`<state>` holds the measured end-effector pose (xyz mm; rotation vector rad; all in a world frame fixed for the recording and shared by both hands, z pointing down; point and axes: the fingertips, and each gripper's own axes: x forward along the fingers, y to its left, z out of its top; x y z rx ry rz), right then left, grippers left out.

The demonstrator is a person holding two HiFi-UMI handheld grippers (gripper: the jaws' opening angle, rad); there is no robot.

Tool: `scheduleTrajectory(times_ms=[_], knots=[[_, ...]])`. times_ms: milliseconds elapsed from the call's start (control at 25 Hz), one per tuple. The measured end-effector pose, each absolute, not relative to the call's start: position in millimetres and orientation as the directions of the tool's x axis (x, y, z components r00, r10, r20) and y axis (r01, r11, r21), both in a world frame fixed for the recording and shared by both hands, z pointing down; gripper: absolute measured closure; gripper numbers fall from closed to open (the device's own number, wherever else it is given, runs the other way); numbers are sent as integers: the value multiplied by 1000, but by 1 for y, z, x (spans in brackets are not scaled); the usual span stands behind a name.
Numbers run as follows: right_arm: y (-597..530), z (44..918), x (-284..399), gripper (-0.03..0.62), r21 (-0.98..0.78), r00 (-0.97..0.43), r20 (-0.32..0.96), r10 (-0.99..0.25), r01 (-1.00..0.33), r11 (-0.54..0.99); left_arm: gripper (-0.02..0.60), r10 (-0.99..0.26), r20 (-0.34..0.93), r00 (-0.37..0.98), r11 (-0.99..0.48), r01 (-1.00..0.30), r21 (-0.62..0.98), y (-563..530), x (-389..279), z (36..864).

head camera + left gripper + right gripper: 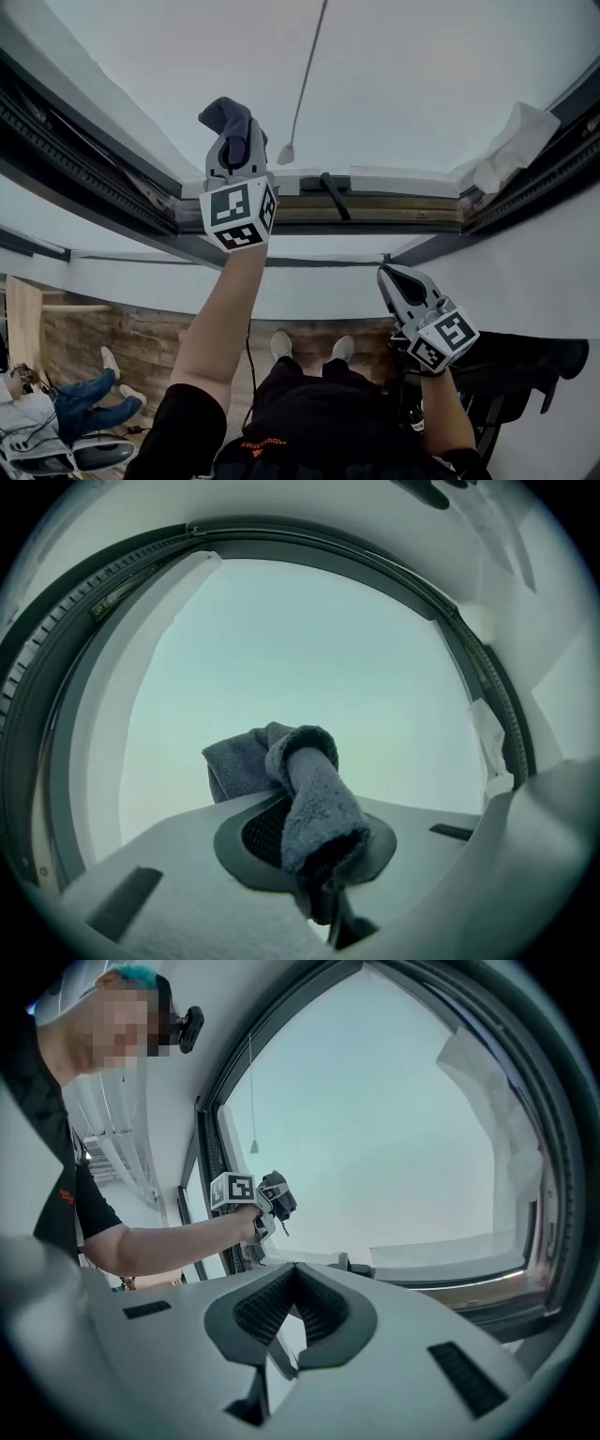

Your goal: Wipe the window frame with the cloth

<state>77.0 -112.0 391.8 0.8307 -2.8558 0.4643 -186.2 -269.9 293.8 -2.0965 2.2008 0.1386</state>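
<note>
Left gripper (236, 150) jaws clamped on cloth (229, 114), raised near window frame (394, 210). Right gripper (387, 275) jaws together, empty. Next: press cloth onto frame, wipe along.

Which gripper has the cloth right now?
The left gripper, raised toward the window frame, jaws shut on the grey cloth. The right gripper hangs lower, jaws together on nothing.

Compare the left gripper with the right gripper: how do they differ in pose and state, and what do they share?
The left gripper is shut on the cloth; the right gripper is shut on nothing. The left gripper is raised up by the window frame; the right gripper hangs lower, below it. Both carry a marker cube.
</note>
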Motion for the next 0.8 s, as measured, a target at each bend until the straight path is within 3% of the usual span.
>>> scheduleTrajectory(times_ms=[800], knots=[[-128,399,188,589,-283,-786,179,-592,-617,734,532,-955,-90,283,-276,-957,-85,-327,55,304]])
